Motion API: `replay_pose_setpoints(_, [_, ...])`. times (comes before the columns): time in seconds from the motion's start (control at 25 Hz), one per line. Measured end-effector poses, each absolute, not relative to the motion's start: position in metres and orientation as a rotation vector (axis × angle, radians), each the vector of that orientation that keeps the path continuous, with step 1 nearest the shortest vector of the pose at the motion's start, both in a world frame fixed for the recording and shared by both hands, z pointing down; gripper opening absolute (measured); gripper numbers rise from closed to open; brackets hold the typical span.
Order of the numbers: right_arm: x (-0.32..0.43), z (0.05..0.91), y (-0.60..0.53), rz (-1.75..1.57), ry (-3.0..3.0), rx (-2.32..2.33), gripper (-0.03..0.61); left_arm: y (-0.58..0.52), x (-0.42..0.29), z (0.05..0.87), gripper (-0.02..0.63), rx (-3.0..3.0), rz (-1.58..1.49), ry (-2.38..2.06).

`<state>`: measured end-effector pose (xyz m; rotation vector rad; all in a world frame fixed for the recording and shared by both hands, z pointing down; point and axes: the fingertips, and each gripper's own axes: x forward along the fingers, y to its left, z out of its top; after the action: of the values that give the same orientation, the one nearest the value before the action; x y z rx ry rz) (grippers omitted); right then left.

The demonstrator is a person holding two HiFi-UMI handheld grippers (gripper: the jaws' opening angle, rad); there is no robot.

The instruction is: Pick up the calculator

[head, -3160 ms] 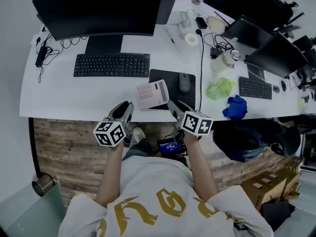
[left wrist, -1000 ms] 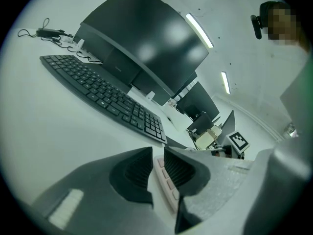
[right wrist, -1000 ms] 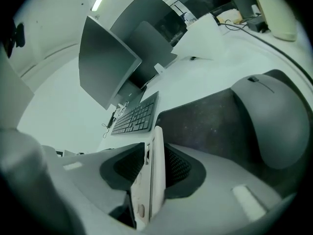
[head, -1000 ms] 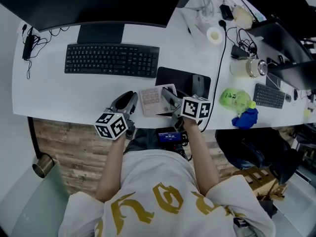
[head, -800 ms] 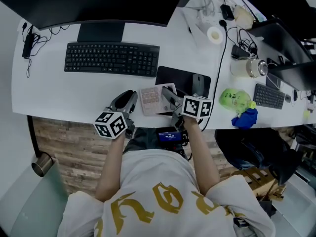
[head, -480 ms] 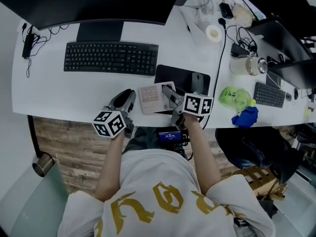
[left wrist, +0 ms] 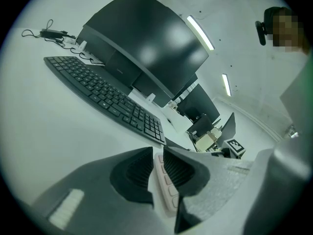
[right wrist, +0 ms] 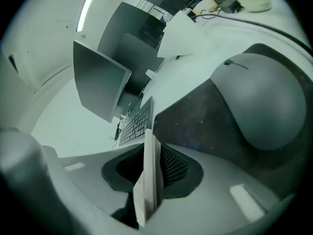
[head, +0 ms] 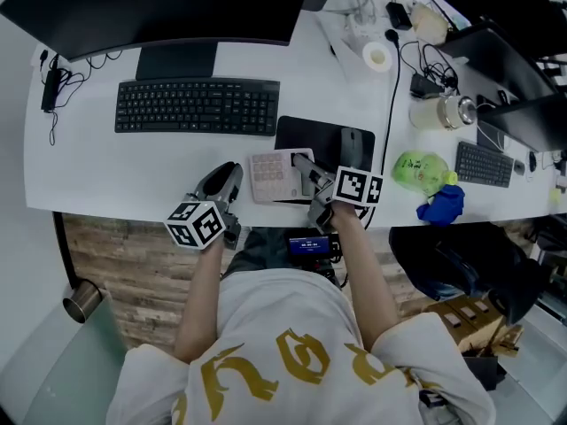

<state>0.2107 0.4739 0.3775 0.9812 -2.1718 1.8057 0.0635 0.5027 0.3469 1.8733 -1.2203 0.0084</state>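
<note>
Calculator (head: pixel 273 176) — at white desk (head: pixel 106 171) edge.

**No readable text in sight**

Gold lettering sprawls across the person's shirt (head: pixel 292 366), too distorted to read. Each marker cube (head: pixel 197 224) shows only black-and-white squares. Key legends on the calculator (head: pixel 270 175) and keyboard (head: pixel 197 106) are too small.

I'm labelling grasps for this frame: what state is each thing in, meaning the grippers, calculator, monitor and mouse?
Calculator: keys up, gripped at both sides; lifted or not, cannot tell.
Left gripper: shut on calculator.
Right gripper: shut on calculator.
Monitor: screen dark.
Mouse: resting on pad, untouched.
</note>
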Motion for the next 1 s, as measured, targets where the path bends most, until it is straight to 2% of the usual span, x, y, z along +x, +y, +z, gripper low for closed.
replay_pose_setpoints(0.36, [0.214, 0.359, 0.472, 1.985, -2.207, 1.056, 0.110, 0.503, 0.061, 0.335, 0.060, 1.892, -0.020, -1.225])
replay_pose_setpoints(1.0, [0.223, 0.305, 0.469, 2.053, -2.290, 1.220, 0.110, 0.494, 0.054, 0.279, 0.060, 2.034, -0.064, -1.255])
